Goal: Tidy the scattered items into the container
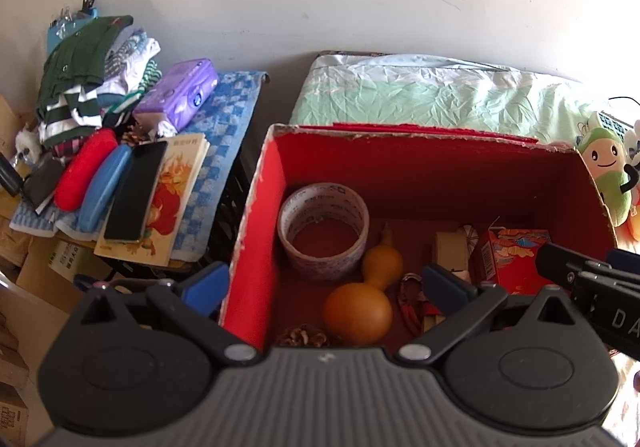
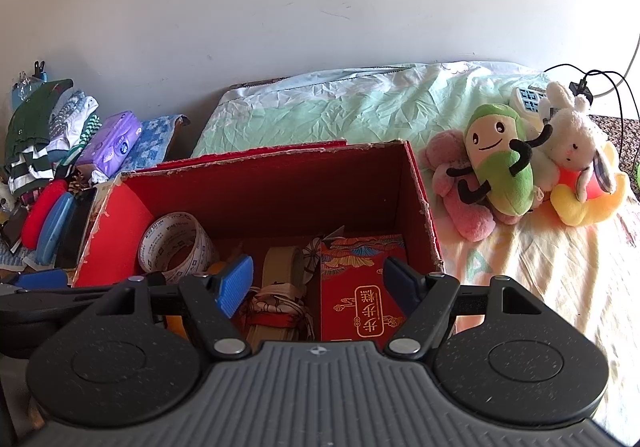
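Container: red cardboard box [image 1: 400,163] on the bed [image 2: 540,267], open-topped.
Already inside: tape roll [image 1: 323,233], gourd [image 1: 362,299], pine cone [image 1: 304,336], red packet box [image 2: 362,287], folded fan [image 2: 276,311].
Left tool [image 1: 326,283]: spread wide, empty, over the box's left wall.
Right tool [image 2: 318,281]: released, empty, above the box.
Remaining: judging by this, plush toys [image 2: 504,163] beside the box, maybe more.
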`<state>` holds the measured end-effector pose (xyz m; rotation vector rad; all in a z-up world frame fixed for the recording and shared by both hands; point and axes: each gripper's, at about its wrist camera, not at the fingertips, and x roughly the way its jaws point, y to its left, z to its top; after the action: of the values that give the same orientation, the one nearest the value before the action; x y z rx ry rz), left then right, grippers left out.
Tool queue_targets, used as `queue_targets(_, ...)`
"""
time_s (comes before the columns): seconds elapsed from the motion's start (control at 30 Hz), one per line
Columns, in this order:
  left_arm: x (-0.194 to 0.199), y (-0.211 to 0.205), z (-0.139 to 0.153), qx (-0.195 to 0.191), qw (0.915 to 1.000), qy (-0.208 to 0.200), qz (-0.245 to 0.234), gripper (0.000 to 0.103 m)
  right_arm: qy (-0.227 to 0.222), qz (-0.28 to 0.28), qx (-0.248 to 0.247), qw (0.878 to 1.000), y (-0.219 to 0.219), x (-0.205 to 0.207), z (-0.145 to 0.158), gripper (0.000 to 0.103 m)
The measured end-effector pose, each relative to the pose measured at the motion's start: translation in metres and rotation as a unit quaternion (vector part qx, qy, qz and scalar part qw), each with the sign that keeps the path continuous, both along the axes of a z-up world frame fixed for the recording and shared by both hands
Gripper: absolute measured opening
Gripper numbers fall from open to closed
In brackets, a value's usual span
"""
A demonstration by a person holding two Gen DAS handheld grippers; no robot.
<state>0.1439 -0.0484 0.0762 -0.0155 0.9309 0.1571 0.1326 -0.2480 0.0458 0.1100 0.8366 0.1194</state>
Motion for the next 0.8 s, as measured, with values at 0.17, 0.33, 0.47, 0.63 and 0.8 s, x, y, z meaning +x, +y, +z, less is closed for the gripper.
queue_targets(0.17, -0.0017, -0.0005, 0.0004, 0.004, 1.0000, -0.003, 0.000, 0.102, 0.000, 0.000, 0.001, 1.000, -0.0003, -0.0006, 0.0000, 0.075)
queue_targets(0.33, -0.0029, -0.0002, 0.0016, 0.009, 0.9999, -0.005, 0.001, 0.102, -0.003, 0.001, 0.001, 1.000, 0.0012, -0.0024, 0.0012, 0.075)
queue_targets(0.47, -0.0032, 0.0003, 0.0026, 0.010, 0.9999, -0.006, 0.002, 0.102, -0.003, 0.001, 0.002, 1.000, 0.0009, -0.0023, 0.0018, 0.075)
queue_targets(0.63, -0.0018, 0.0003, 0.0031, 0.013, 0.9999, -0.005, 0.004, 0.102, -0.004, 0.000, 0.003, 1.000, 0.0010, -0.0021, 0.0026, 0.075)
queue_targets(0.8, -0.0003, 0.0002, 0.0020, 0.014, 0.9999, -0.001, 0.003, 0.102, -0.002, -0.001, 0.004, 1.000, -0.0003, -0.0009, 0.0024, 0.075)
